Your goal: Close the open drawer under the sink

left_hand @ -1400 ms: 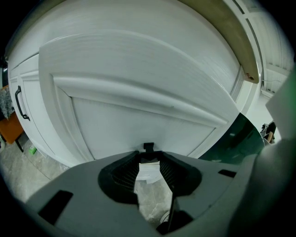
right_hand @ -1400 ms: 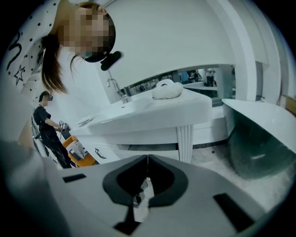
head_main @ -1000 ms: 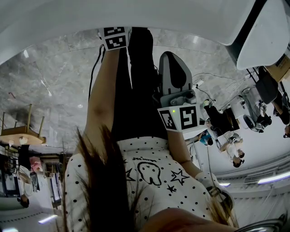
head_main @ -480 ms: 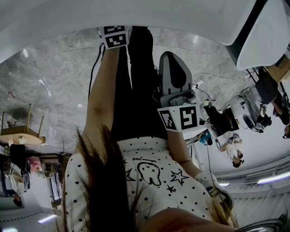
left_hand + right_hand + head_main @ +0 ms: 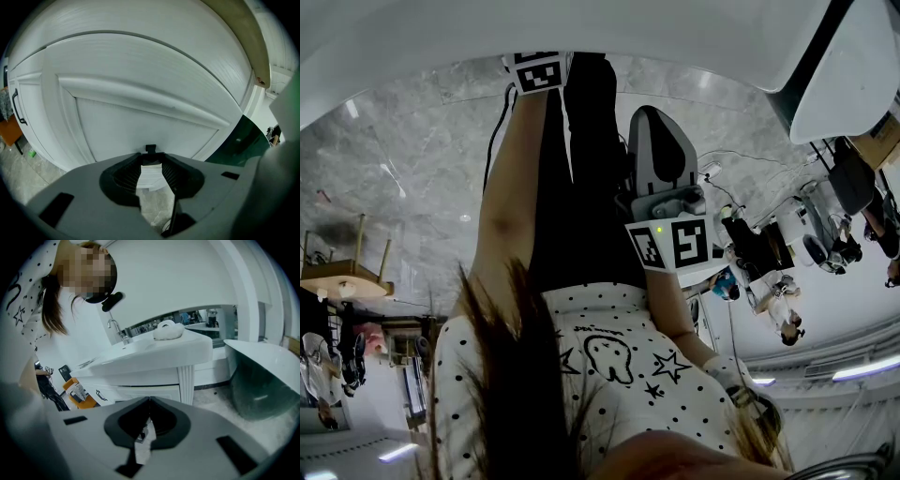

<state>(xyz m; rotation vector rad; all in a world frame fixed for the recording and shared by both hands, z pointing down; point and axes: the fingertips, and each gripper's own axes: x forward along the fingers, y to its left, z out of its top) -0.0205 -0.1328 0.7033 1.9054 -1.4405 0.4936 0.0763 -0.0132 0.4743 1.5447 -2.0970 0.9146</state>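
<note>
head view: two black-and-white marker cubes show. the upper cube (image 5: 534, 72) sits at the end of the person's bare left arm (image 5: 511, 187), at the edge of a white curved surface (image 5: 581, 28). it lies slightly higher than 0.5 s ago. the grey plastic right gripper (image 5: 656, 127), carrying the lower cube (image 5: 680, 242), hangs over the grey marble floor (image 5: 394, 159), position unchanged.

left gripper view: the left gripper (image 5: 151, 157) has its jaws a narrow gap apart, holding nothing. one white panelled drawer front (image 5: 140, 93) fills the view just ahead of the jaw tips; contact cannot be determined. one black handle (image 5: 18, 108) shows at far left.

right gripper view: jaws pressed together, nothing between them. one white pedestal sink (image 5: 154, 355), one chrome tap (image 5: 117, 330), one white lump (image 5: 168, 330) on the sink top. the white cabinet (image 5: 140, 391) below stands well apart from this gripper.
</note>
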